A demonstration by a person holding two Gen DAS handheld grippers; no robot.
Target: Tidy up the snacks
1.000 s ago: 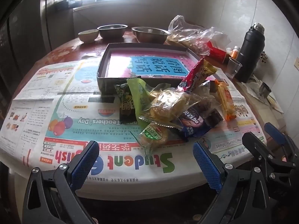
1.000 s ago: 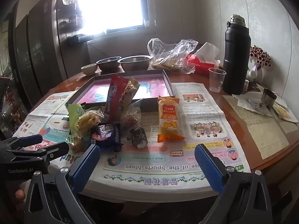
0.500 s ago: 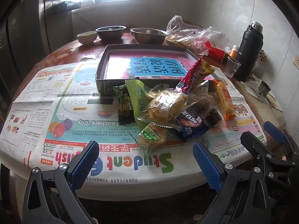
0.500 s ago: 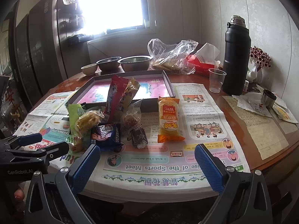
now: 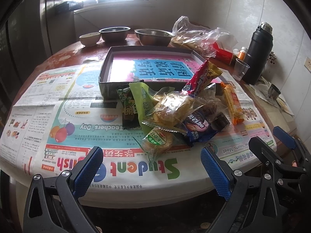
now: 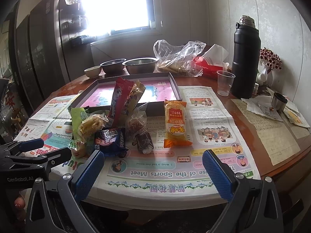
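A pile of wrapped snacks (image 5: 175, 110) lies on newspaper in front of a shallow grey box (image 5: 108, 66) lined with a pink and blue sheet. The pile holds a red packet (image 6: 120, 101), a green packet (image 5: 141, 101), a clear bag of yellow biscuits (image 5: 173, 108), a dark blue Oreo pack (image 6: 109, 139) and an orange bar (image 6: 175, 124). My left gripper (image 5: 151, 170) hovers open at the table's near edge, just short of the pile. My right gripper (image 6: 153, 170) is open too, near the front edge, with the orange bar ahead. Neither holds anything.
Behind the box stand two steel bowls (image 6: 140, 65), a small ceramic bowl (image 6: 93, 71) and a clear plastic bag (image 6: 176, 58). A tall black flask (image 6: 245, 58), a plastic cup (image 6: 224, 82), a red tissue pack (image 6: 208, 66) and papers (image 6: 272, 132) occupy the right side.
Both cameras have drifted slightly closer to the table and pile. Both grippers stay open and the snacks have not moved.
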